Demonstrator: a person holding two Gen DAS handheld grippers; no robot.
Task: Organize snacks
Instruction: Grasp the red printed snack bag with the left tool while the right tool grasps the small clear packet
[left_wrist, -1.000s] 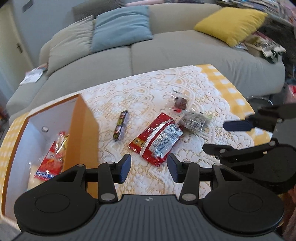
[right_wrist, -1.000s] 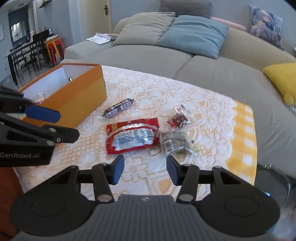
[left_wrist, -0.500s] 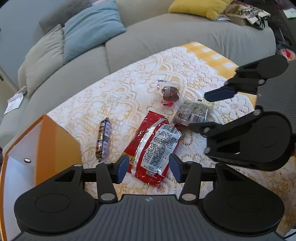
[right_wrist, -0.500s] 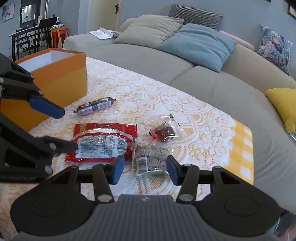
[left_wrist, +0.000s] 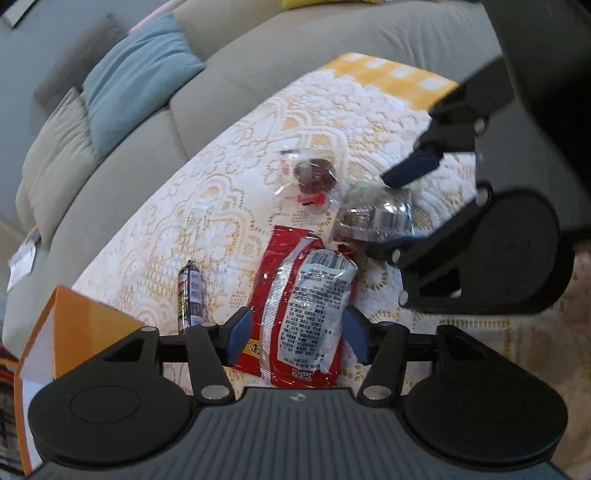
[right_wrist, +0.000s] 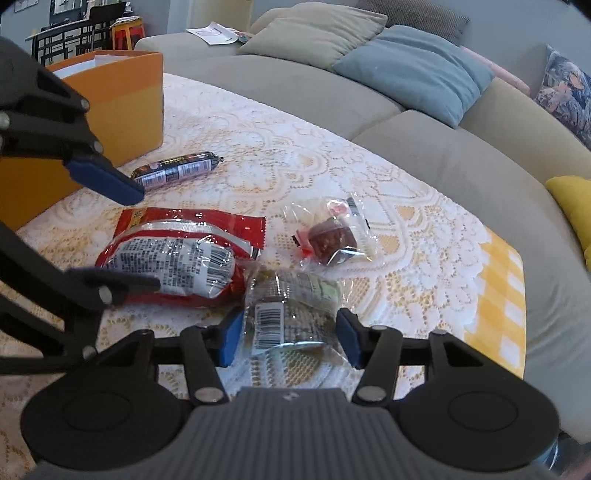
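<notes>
- Between my left gripper's spread fingers lies the red snack packet, ungripped on the counter.
- My right gripper, fingers wide, straddles the clear packet.
- Orange box at ten o'clock.

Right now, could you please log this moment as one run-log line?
left tool: open, astride red pack | right tool: open, astride clear pack | sausage, candy: on cloth | box: open

Four snack packets, one orange box, two grippers.
</notes>
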